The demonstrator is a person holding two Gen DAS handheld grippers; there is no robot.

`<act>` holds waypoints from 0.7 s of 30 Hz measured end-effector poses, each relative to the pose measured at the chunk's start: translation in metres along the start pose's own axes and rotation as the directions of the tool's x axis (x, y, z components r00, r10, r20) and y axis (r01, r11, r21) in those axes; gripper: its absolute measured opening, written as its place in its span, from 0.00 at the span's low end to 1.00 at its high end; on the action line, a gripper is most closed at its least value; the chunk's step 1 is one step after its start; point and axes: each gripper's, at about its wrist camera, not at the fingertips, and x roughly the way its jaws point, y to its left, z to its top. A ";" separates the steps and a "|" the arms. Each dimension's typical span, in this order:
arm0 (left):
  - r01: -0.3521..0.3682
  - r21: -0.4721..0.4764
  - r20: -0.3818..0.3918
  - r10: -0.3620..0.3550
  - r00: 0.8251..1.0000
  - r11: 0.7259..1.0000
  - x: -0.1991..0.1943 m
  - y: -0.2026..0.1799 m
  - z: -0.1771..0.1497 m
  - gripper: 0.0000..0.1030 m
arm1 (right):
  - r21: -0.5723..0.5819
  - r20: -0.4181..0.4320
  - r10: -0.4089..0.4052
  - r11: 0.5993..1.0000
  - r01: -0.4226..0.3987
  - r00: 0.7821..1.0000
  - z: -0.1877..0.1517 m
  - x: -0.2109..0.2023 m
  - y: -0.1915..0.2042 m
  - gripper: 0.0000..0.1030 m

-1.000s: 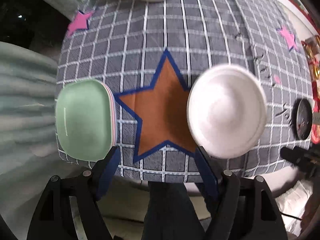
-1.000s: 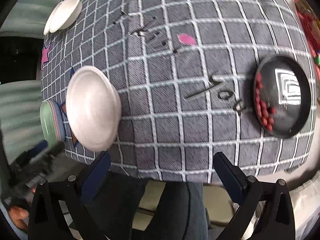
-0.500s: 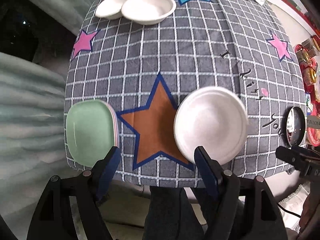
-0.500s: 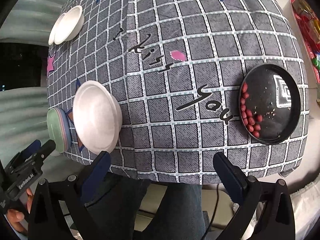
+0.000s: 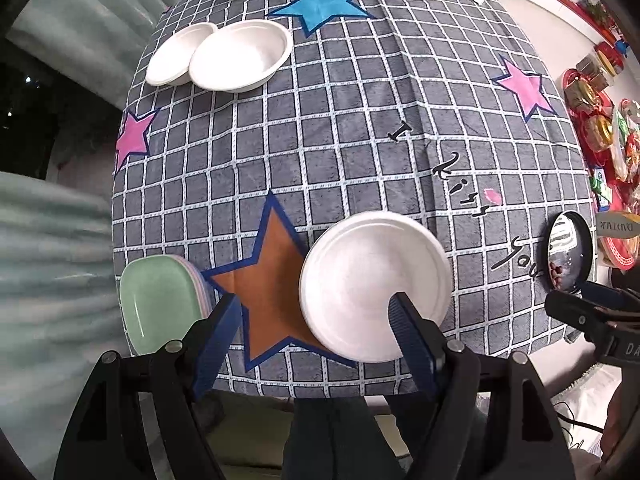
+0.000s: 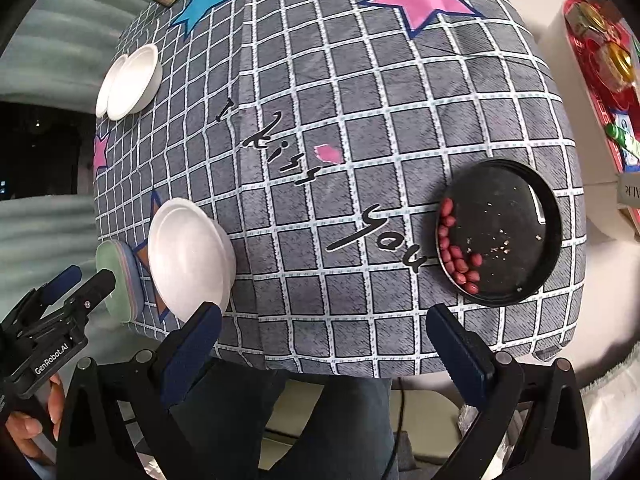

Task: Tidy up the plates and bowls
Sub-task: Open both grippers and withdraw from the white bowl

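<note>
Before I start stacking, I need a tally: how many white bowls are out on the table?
3: one near bowl beside the brown star, two overlapping at the far-left corner. Nested ones could be hidden.

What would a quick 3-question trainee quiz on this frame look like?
1. True or false: both claws are shut.
2. The near white bowl sits partly on a star that is: A) pink B) blue C) brown.
3. What lies in the black dish?

Key:
1. False. The left claw and right claw are both open and empty.
2. C, the brown star.
3. Red nuts along its near-left edge, plus crumbs.
</note>
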 end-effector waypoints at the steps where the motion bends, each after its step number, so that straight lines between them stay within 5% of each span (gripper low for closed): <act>1: 0.002 -0.001 0.002 -0.002 1.000 1.000 0.000 -0.001 0.001 0.77 | -0.003 0.002 -0.002 1.000 0.002 1.000 0.000 -0.001 0.000 1.00; 21: 0.004 0.014 0.009 -0.004 1.000 1.000 -0.002 -0.019 -0.002 0.77 | -0.023 0.030 0.005 1.000 -0.004 1.000 -0.003 -0.013 -0.008 1.00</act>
